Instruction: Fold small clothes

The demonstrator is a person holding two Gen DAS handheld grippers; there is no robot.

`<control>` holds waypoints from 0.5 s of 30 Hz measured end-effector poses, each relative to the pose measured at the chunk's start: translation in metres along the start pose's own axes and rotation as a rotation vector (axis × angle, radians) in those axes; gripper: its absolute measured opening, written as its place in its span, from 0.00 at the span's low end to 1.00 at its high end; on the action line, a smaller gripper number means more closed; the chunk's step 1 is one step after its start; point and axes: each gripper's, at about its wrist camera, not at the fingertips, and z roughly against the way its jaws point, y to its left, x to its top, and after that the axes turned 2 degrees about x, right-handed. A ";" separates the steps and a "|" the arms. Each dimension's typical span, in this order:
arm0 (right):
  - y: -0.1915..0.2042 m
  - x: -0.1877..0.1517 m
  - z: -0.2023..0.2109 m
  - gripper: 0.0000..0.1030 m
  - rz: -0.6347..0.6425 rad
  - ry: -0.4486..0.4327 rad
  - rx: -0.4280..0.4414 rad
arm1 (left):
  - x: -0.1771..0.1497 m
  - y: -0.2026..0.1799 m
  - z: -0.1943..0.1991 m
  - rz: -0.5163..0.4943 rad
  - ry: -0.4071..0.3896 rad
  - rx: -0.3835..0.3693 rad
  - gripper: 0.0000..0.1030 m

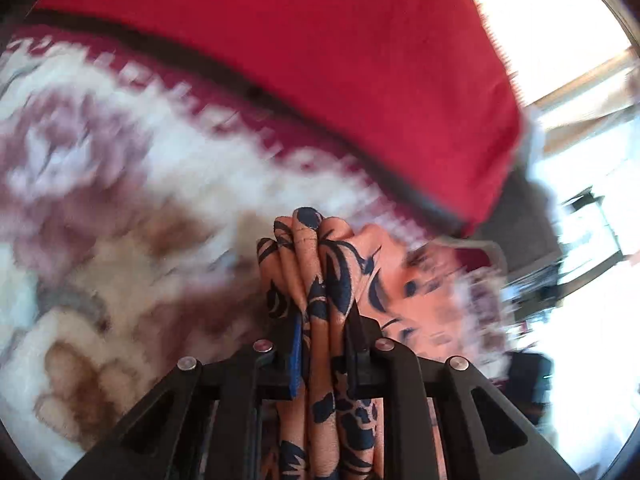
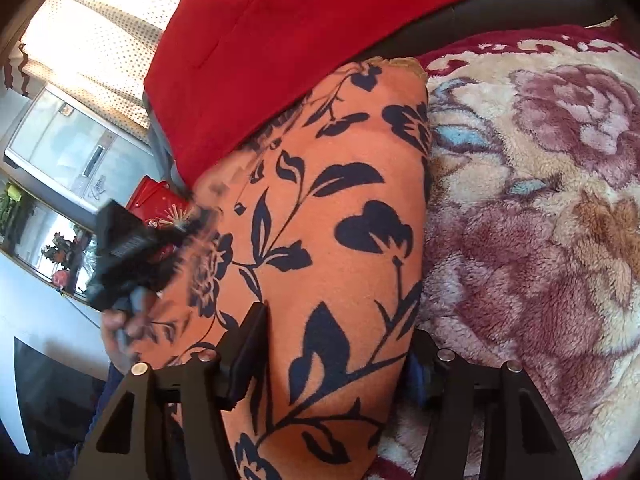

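Left tongs (image 1: 326, 320) clamped narrow on a bunched fold of the orange floral garment (image 1: 316, 272). Right tongs (image 2: 340, 344) wide, garment (image 2: 340, 220) between them, lying on the floral blanket (image 2: 540, 200) beside the red cushion (image 2: 260, 40).

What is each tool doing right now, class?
Left tool: shut on the cloth.
Right tool: open wide, straddling the cloth.

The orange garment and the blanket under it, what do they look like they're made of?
Garment: probably a soft, matte knit or fleece with a navy floral print; it bunches in soft folds. Blanket: plush, fuzzy pile, likely synthetic fleece; tufted fibres show.
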 end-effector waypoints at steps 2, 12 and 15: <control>0.003 0.001 0.000 0.63 0.010 0.004 -0.010 | -0.010 0.005 -0.002 0.026 -0.013 0.021 0.34; 0.001 0.003 0.000 0.63 0.000 0.011 0.003 | -0.074 0.023 0.066 0.086 0.052 -0.124 0.78; -0.001 0.002 0.000 0.63 -0.005 0.013 0.009 | -0.096 0.027 0.060 0.129 0.110 -0.142 0.77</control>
